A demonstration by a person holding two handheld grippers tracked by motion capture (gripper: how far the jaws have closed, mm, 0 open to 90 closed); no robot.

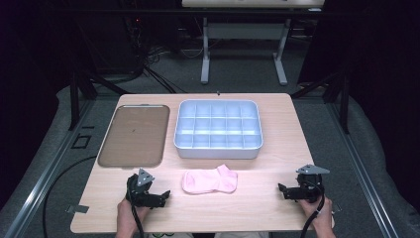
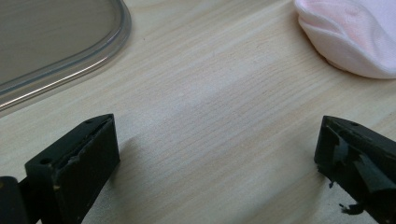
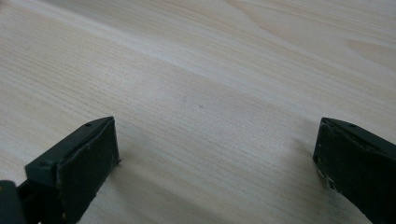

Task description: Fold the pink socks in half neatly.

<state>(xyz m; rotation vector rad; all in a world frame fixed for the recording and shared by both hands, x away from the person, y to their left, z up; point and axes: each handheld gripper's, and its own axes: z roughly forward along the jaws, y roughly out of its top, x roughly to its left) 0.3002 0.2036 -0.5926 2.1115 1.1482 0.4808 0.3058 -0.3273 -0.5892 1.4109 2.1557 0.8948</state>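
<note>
Lying on the desk (image 1: 257, 198) are one brown tray (image 1: 132, 135), one grey divided bin (image 1: 218, 128) and one pink sock (image 1: 210, 180), counting left to right. One left tool (image 1: 161, 196) is resting near the sock's left, jaws spread wide, pinching nothing. One right tool (image 1: 283, 191) is sitting well apart to the sock's right, likewise spread and empty.
</note>
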